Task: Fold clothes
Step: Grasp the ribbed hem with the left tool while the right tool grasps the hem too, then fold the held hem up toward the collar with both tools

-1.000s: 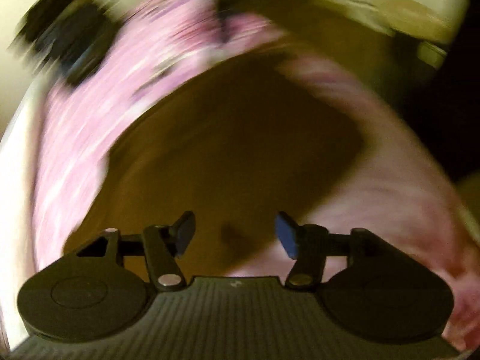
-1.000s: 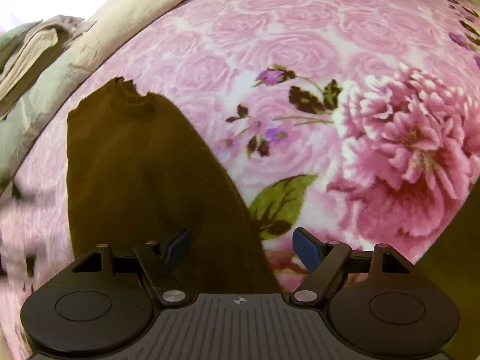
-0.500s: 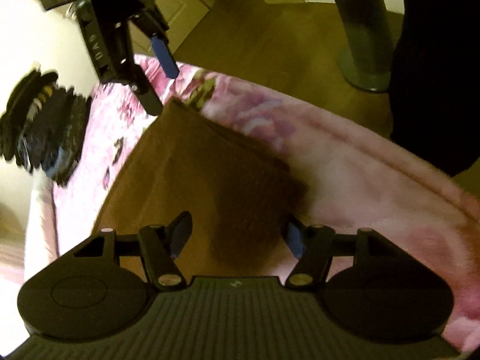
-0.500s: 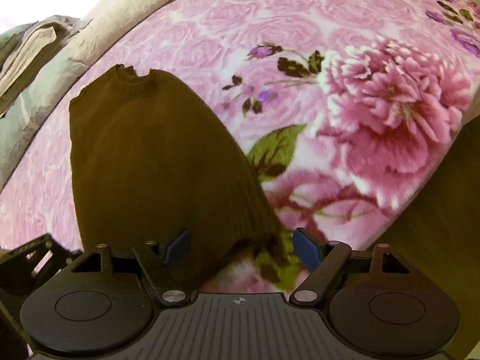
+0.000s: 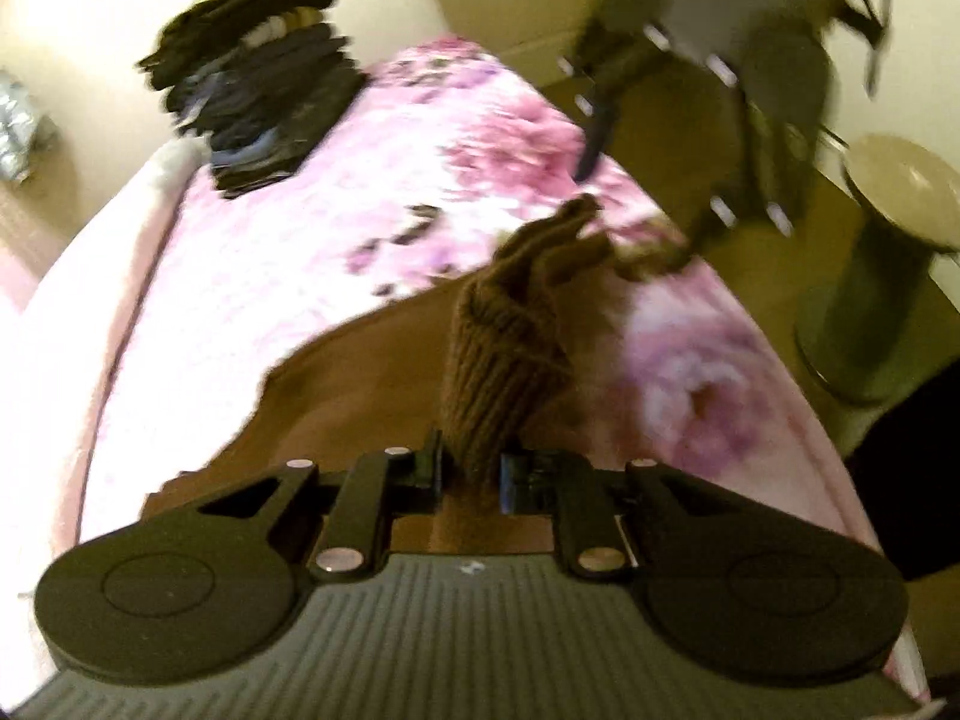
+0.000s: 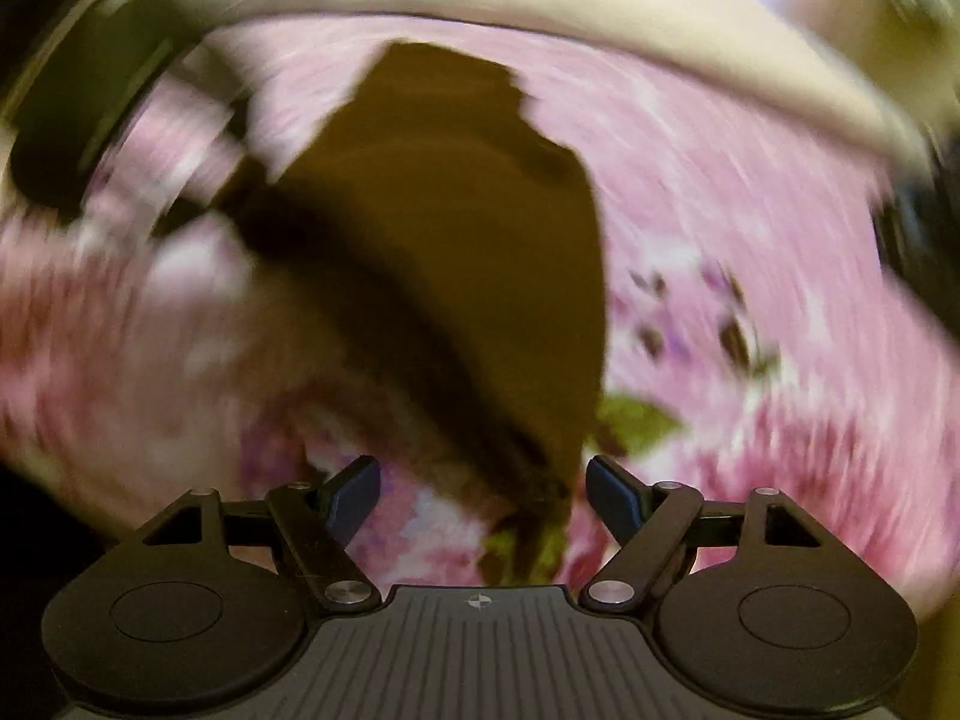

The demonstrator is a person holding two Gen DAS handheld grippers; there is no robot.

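Brown knit sweater [image 5: 498,372]: spread at frame centre on the pink floral blanket [image 5: 336,228], one ribbed bunch clamped by the left gripper [image 5: 471,474]. Right gripper [image 6: 483,486]: jaws spread wide, nothing held, sweater hem blurred between them. Dark folded clothes [image 5: 258,78]: stacked at upper left.

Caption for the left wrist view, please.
Left gripper shut on a bunched ribbed edge of the brown sweater, lifting it off the pink floral blanket.

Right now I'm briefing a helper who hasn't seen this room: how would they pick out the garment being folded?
Find the pink rose-print bedspread. On its near side lies a brown ribbed-knit sweater, one bunched edge pinched in the left gripper. Unlike the dark stack of folded clothes at the far corner, it is brown and spread out singly.
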